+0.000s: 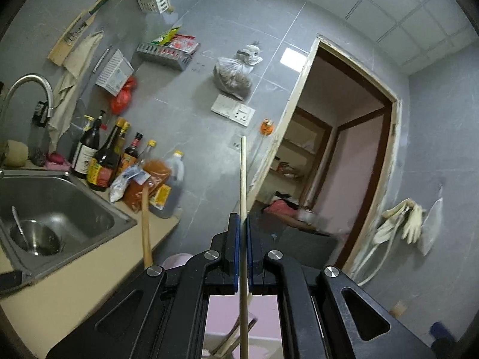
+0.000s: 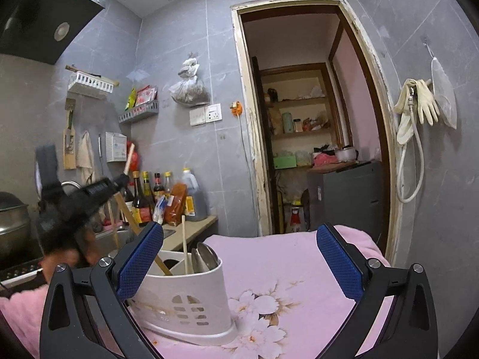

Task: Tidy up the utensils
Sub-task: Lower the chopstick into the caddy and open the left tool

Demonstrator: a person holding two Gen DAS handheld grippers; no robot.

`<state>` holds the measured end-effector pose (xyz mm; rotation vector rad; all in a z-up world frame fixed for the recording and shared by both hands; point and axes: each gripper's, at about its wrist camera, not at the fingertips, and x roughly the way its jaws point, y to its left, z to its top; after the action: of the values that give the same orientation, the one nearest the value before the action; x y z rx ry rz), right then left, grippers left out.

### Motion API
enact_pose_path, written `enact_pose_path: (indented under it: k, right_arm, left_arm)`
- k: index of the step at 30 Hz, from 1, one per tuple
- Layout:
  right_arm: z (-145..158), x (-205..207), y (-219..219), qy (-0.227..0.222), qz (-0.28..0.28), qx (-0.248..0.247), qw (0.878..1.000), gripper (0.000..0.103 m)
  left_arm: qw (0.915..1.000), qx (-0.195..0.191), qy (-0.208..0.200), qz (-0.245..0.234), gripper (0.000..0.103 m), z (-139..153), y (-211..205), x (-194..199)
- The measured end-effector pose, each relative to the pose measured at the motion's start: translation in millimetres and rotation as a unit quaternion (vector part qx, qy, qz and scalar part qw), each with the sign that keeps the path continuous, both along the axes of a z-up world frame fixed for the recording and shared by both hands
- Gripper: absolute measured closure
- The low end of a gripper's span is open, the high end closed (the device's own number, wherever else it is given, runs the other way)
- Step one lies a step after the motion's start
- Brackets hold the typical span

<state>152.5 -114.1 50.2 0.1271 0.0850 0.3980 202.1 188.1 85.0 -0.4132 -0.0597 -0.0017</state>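
My left gripper [image 1: 243, 220] is shut on a pale wooden chopstick [image 1: 243, 173] that stands upright and runs down past the jaws. In the right wrist view this left gripper [image 2: 123, 178] shows blurred at the left, with the chopstick [image 2: 130, 157] sticking up out of it. A white slotted utensil holder [image 2: 185, 296] stands on a pink floral cloth [image 2: 299, 269]. It holds metal spoons [image 2: 206, 258], a chopstick [image 2: 185, 245] and a flat wooden stick [image 2: 149, 248]. My right gripper [image 2: 241, 258] is open, its left finger [image 2: 142, 261] close against the holder.
A steel sink [image 1: 74, 197] with a bowl and a tap [image 1: 30, 89] lies left. Sauce bottles [image 1: 101, 155] and bags crowd the counter's end. An open doorway [image 2: 311, 134] is ahead, a dark pot [image 2: 12, 224] at far left, and gloves and a hose [image 2: 416, 110] on the right wall.
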Motion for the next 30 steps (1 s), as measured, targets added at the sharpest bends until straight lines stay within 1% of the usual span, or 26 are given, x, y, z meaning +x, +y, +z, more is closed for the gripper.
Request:
enact_pose_path:
  k: [4, 6, 10, 12, 13, 14, 15, 16, 19, 20, 21, 23, 26, 28, 30]
  right_arm:
    - [-6, 5, -3, 0.013, 0.003, 0.006, 1.0, 0.0]
    - [-8, 7, -4, 0.018, 0.005, 0.009, 1.0, 0.0]
    - [-9, 5, -7, 0.018, 0.009, 0.013, 1.0, 0.0]
    - [-9, 4, -8, 0.017, 0.011, 0.012, 1.0, 0.0]
    - [-9, 4, -8, 0.018, 0.011, 0.01, 1.0, 0.0]
    - [-10, 3, -8, 0.019, 0.011, 0.008, 1.0, 0.0]
    - [-10, 2, -9, 0.02, 0.011, 0.006, 1.0, 0.0]
    - [-10, 1, -10, 0.021, 0.012, 0.006, 1.0, 0.0]
    - [-9, -2, -14, 0.025, 0.013, 0.013, 1.0, 0.0]
    - [-8, -4, -16, 0.025, 0.012, 0.015, 1.0, 0.0]
    - [-8, -6, -16, 0.024, 0.011, 0.016, 1.0, 0.0]
    - [-5, -12, -18, 0.021, 0.01, 0.014, 1.0, 0.0]
    - [-4, -24, -19, 0.011, 0.005, 0.0, 1.0, 0.0]
    - [-4, -32, -19, 0.005, 0.0, -0.011, 1.0, 0.0]
    - [-5, -41, -21, 0.003, -0.004, -0.021, 1.0, 0.0]
  left_arm:
    - [0.9998, 0.009, -0.001, 0.019, 0.101, -13, -7, -4]
    - [0.9995, 0.019, 0.003, 0.025, 0.101, -18, -10, -4]
    - [0.9986, 0.037, 0.023, 0.032, 0.101, -27, -18, -8]
    - [0.9971, 0.049, 0.049, 0.033, 0.101, -31, -23, -10]
    - [0.9952, 0.056, 0.073, 0.033, 0.101, -32, -26, -9]
    - [0.9932, 0.056, 0.098, 0.027, 0.1, -34, -28, -9]
    - [0.9916, 0.049, 0.119, 0.011, 0.099, -37, -28, -11]
    - [0.9911, 0.047, 0.125, 0.006, 0.099, -38, -30, -16]
    - [0.9885, 0.059, 0.139, -0.005, 0.088, -40, -39, -33]
    - [0.988, 0.059, 0.143, -0.007, 0.079, -40, -41, -37]
    - [0.988, 0.049, 0.146, -0.013, 0.074, -40, -42, -43]
    - [0.9871, 0.038, 0.153, -0.028, 0.071, -40, -44, -53]
    - [0.9827, 0.045, 0.176, -0.037, 0.068, -40, -53, -71]
    - [0.9794, 0.056, 0.188, -0.047, 0.062, -40, -62, -85]
    - [0.9753, 0.071, 0.201, -0.056, 0.051, -44, -72, -99]
